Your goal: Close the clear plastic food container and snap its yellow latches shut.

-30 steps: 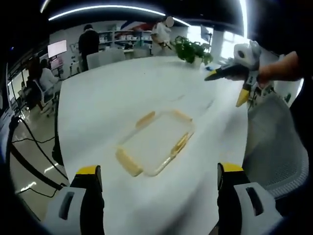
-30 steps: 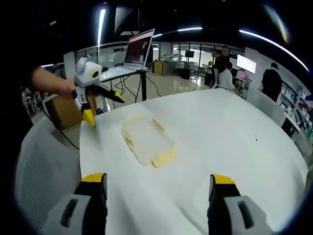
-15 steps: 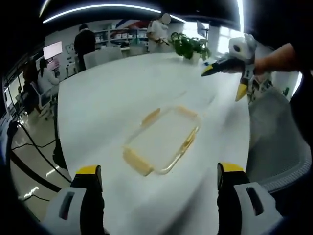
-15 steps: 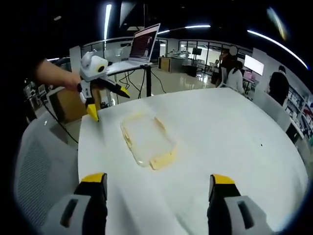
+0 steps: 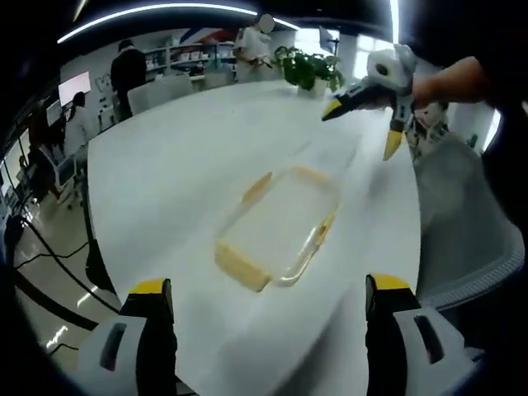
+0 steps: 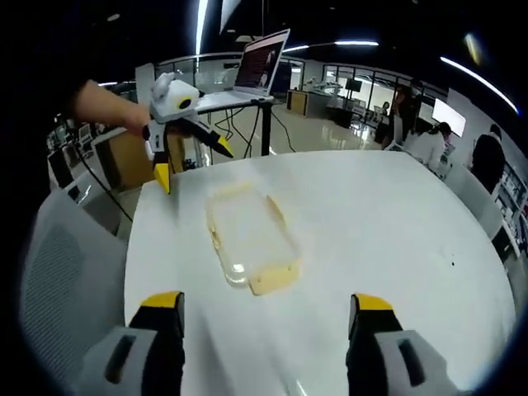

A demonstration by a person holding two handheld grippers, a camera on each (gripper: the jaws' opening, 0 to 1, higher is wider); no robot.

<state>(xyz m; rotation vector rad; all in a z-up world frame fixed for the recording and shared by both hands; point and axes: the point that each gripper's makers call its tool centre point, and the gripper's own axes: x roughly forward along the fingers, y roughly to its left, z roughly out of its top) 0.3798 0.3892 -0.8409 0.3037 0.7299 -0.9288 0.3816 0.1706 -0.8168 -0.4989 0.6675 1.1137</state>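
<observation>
While both grippers hover spread | container (image 5: 279, 232) ahead of left gripper (image 5: 262, 313), lengthwise | right gripper (image 6: 260, 318) similarly near

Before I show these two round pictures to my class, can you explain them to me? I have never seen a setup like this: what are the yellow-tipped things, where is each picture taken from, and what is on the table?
No robot is at work: a person holds a hand tool with two jaws in each hand, and a fisheye camera rides on each tool.

The left gripper view looks along the left gripper, whose yellow-tipped jaws rise wide apart from the bottom. The right gripper, held in a hand, comes in at the upper right, jaws spread.

The right gripper view is the same idea from the other hand, facing the opposite way.

On the white table lies a clear plastic container with yellow latches. Neither tool touches it or holds anything. Whether its lid is fully seated is hard to tell.
</observation>
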